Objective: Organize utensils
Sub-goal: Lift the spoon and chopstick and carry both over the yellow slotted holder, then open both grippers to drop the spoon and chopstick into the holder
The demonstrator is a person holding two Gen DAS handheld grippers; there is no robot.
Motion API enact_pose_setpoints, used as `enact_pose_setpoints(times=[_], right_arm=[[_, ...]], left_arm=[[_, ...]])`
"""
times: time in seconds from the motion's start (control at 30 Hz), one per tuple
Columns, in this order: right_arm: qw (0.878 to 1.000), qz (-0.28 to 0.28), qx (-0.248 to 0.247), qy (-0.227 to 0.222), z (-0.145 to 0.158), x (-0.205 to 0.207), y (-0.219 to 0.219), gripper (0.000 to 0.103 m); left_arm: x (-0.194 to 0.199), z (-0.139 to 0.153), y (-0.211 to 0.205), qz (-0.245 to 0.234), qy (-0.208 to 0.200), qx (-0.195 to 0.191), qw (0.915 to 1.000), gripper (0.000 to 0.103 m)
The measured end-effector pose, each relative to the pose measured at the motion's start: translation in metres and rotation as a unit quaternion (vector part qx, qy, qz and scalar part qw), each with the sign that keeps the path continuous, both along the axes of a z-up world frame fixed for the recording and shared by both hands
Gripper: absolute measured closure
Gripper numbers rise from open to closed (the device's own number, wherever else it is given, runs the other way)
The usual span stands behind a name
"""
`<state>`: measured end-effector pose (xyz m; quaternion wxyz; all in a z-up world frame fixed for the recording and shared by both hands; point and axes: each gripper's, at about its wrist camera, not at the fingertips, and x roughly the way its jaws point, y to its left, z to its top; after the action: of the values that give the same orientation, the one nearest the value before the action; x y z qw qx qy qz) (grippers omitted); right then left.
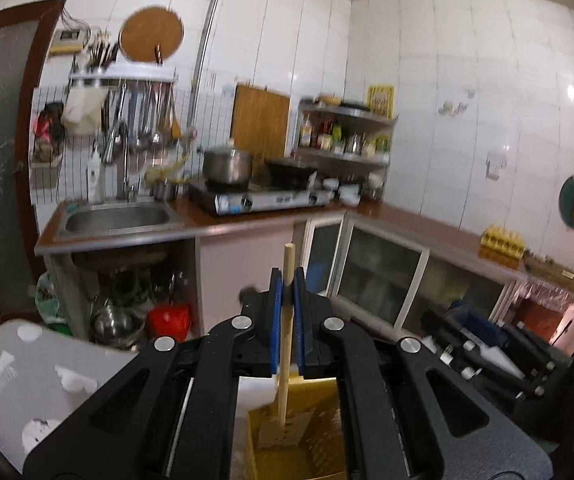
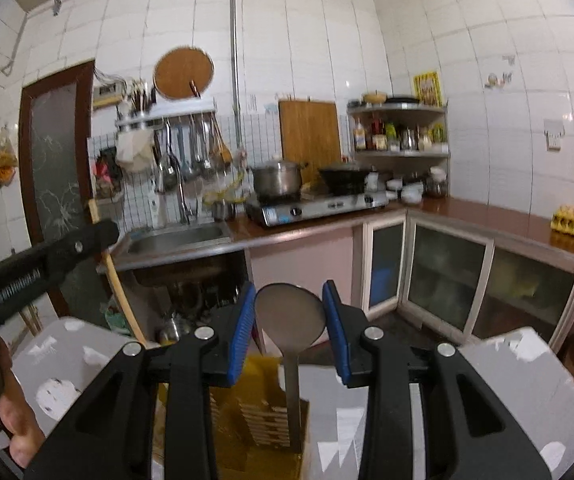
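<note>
Sorting utensils into the yellow bin (image 1: 299, 440).
Left claw (image 1: 288, 280) gripped a pale wooden stick (image 1: 287, 320) upright, its lower end inside the bin; right claw (image 2: 289, 320) stood wide around a grey metal ladle (image 2: 290, 316), bowl up and handle down in the bin, apparently not touching it. Judged mid-placement: next the stick likely needed releasing so it settled beside the ladle.

We see wooden stick (image 1: 287, 328) near upright, lower end in yellow slotted basket (image 1: 319, 436); steel ladle (image 2: 291, 316) stands bowl-up in same basket.
</note>
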<state>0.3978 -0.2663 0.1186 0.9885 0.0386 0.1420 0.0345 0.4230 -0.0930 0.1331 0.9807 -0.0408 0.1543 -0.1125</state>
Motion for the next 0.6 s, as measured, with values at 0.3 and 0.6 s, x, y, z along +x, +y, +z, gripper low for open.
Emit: enact_pose_setpoints(times=[0.3, 0.6], right_arm=[[0.997, -0.015, 0.019, 0.076, -0.032, 0.006, -0.01, 0.043], [0.995, -0.057, 0.01, 0.086, -0.013, -0.08, -0.024, 0.034]], left_arm=[[-0.004, -0.026, 0.021, 0.02, 0.043, 0.003, 0.9989, 0.04], [-0.089, 0.005, 0.07, 0.067, -0.001, 0.005, 0.9977, 0.005]])
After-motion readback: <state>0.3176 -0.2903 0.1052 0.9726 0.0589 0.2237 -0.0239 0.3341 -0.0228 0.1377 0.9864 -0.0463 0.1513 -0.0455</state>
